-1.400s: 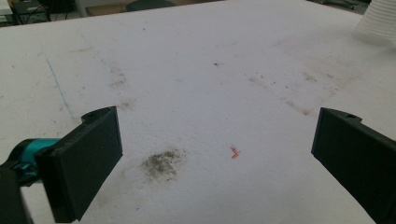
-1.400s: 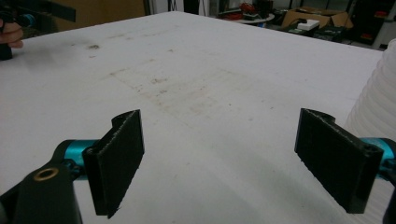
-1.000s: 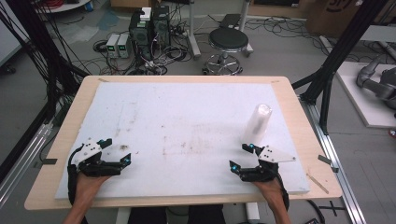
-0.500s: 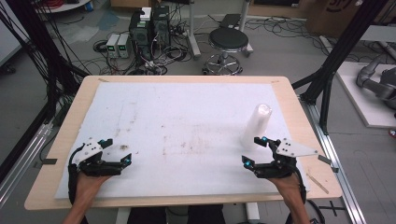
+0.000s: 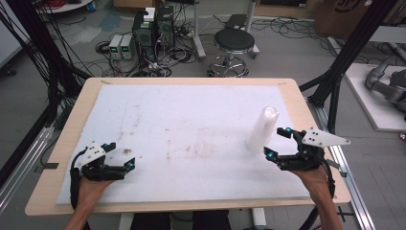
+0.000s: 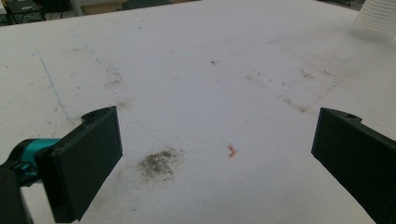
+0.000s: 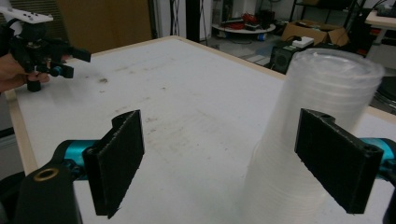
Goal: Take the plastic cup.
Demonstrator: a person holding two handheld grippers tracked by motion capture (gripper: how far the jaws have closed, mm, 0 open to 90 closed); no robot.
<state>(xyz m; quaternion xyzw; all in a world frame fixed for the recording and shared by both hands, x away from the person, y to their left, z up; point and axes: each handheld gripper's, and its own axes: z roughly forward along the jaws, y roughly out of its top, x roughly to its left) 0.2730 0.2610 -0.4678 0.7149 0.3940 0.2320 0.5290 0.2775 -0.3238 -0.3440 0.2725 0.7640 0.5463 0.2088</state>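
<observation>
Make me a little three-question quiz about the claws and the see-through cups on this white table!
1. True or false: the right claw is open.
2. What stands by the right claw? A) stack of clear cups B) a red ball C) a book
3. Fill in: the left claw holds ____.

Key: 1 true. 2 A; the stack stands upside down on the white table. 3 nothing; it is open, over a dark smudge.

Cup stack (image 5: 262, 129) upright on the mat (image 5: 191, 120), far right; stool (image 5: 233, 43) behind the table (image 5: 67, 139).
</observation>
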